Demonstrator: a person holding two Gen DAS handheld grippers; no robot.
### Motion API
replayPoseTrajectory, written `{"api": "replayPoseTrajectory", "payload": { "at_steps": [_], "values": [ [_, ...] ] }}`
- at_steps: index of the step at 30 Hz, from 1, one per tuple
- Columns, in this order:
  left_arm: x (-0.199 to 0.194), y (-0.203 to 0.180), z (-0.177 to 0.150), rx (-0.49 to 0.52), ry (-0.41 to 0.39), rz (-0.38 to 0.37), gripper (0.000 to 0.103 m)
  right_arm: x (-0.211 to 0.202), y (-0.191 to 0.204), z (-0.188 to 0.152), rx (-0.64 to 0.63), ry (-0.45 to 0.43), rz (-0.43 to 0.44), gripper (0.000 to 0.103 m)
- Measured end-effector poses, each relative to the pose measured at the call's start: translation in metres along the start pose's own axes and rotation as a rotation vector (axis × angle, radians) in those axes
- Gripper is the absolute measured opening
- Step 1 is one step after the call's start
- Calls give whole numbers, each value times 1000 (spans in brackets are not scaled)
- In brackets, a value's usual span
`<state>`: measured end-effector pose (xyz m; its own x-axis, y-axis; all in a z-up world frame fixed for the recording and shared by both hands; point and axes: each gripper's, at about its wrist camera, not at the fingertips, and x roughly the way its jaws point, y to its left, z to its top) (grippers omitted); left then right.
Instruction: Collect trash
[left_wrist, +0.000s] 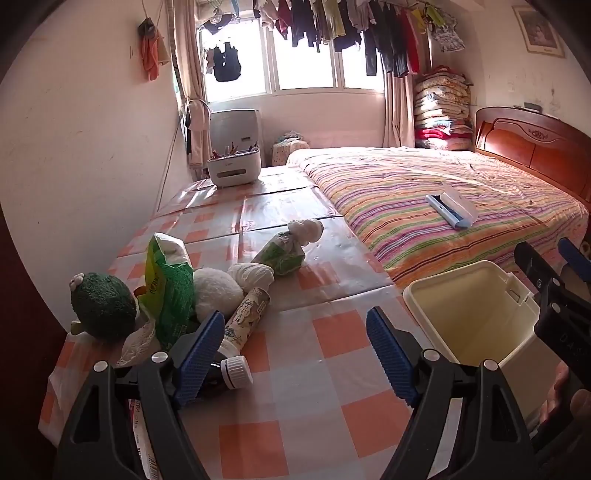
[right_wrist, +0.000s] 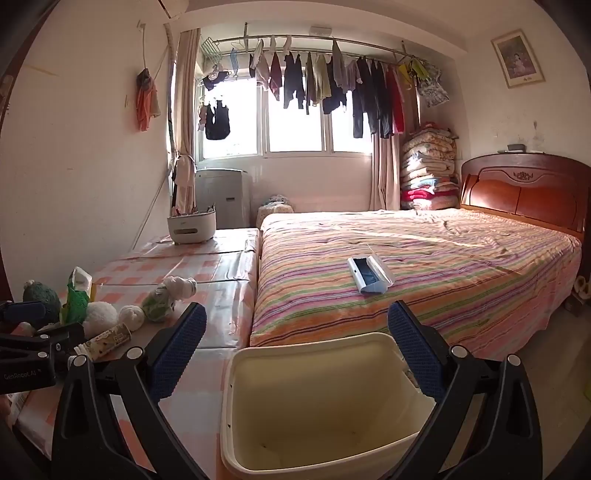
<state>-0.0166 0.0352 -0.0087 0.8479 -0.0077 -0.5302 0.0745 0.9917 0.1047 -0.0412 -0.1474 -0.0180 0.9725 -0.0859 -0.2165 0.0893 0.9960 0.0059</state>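
The left gripper (left_wrist: 295, 354) hangs over the table (left_wrist: 332, 332), which wears an orange-and-white checked cover, and its blue fingers (left_wrist: 391, 354) are spread wide with nothing between them. At about ten o'clock from it lies the trash in a loose heap: a tube with a white cap (left_wrist: 240, 325) just beside the left finger, a green packet (left_wrist: 166, 291) standing behind it, a white wad of paper (left_wrist: 255, 275), a small green wrapper (left_wrist: 282, 254) and another white wad (left_wrist: 306, 229) farther out at twelve o'clock. A green plush toy (left_wrist: 103, 306) and a white fluffy ball (left_wrist: 216, 291) sit in the same heap.

At three o'clock from the left gripper stands the cream bin (left_wrist: 476, 306), open-topped and empty inside, at the table's edge next to the bed (left_wrist: 424, 206).

The right gripper (right_wrist: 295, 350) hovers right above that bin (right_wrist: 325, 406), fingers (right_wrist: 181, 347) released and wide apart, one to each side of the bin's far rim, clasping nothing. On the striped bedspread at twelve o'clock lies a white and blue case (right_wrist: 369, 275).
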Motion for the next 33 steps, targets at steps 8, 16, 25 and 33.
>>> {"api": "replayPoseTrajectory", "payload": {
  "at_steps": [8, 16, 25, 33],
  "values": [
    [-5, 3, 0, 2, -8, -3, 77, 3, 2, 2, 8, -3, 0, 97],
    [-8, 5, -1, 0, -7, 0, 77, 1, 1, 0, 8, 1, -1, 97],
    [-7, 1, -3, 13, -7, 0, 77, 2, 0, 0, 15, 3, 1, 97],
    [-6, -2, -4, 21, -5, -3, 77, 2, 1, 0, 16, 1, 3, 97]
  ]
}}
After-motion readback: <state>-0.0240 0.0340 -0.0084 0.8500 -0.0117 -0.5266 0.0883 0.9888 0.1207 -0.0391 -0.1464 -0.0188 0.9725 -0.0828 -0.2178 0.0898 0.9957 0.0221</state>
